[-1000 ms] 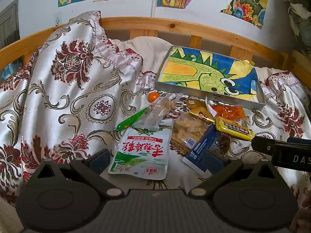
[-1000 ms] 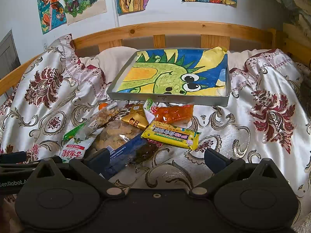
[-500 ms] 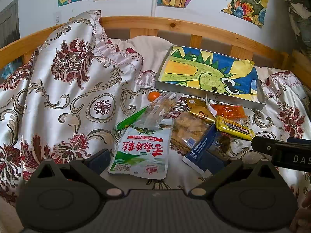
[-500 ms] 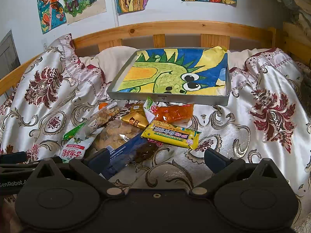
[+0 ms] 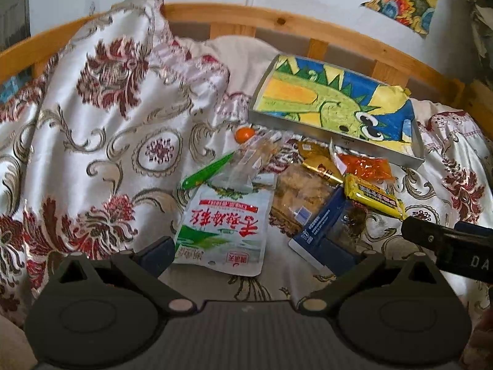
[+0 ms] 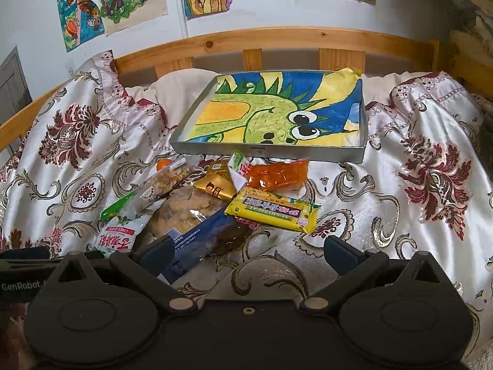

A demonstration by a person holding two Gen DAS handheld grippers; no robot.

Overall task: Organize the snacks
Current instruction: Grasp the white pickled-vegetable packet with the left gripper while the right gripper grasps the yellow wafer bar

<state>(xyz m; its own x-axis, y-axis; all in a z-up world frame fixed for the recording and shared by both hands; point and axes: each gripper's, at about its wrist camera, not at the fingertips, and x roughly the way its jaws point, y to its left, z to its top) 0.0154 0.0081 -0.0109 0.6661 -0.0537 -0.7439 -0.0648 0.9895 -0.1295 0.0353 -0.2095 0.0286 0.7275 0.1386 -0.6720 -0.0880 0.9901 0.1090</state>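
So there's a bed covered in a shiny floral bedspread (image 6: 431, 169), and on it sits a shallow metal tray (image 6: 268, 149) lined with a kid's green dinosaur drawing, which I'll use as the reference point. The whole snack pile is dumped just in front of the tray's near edge, none of it inside the tray. Right against that edge there's an orange packet (image 6: 277, 175) and a gold wrapper (image 6: 215, 187), with a small orange ball (image 5: 244, 134) off the tray's left corner. A bit further out from the tray lies a yellow bar (image 6: 272, 211), partly over a dark blue packet (image 6: 203, 237), and next to that a clear bag of brownish cookies (image 5: 297, 189). Furthest from the tray on the left side is a white and green pouch with red lettering (image 5: 226, 226), with a green-tipped clear bag (image 5: 209, 171) above it. The left gripper (image 5: 255, 254) hangs over the pouch's near end, fingers spread apart and holding nothing. The right gripper (image 6: 249, 251) is the same deal, fingers released wide and empty, hovering near the blue packet.
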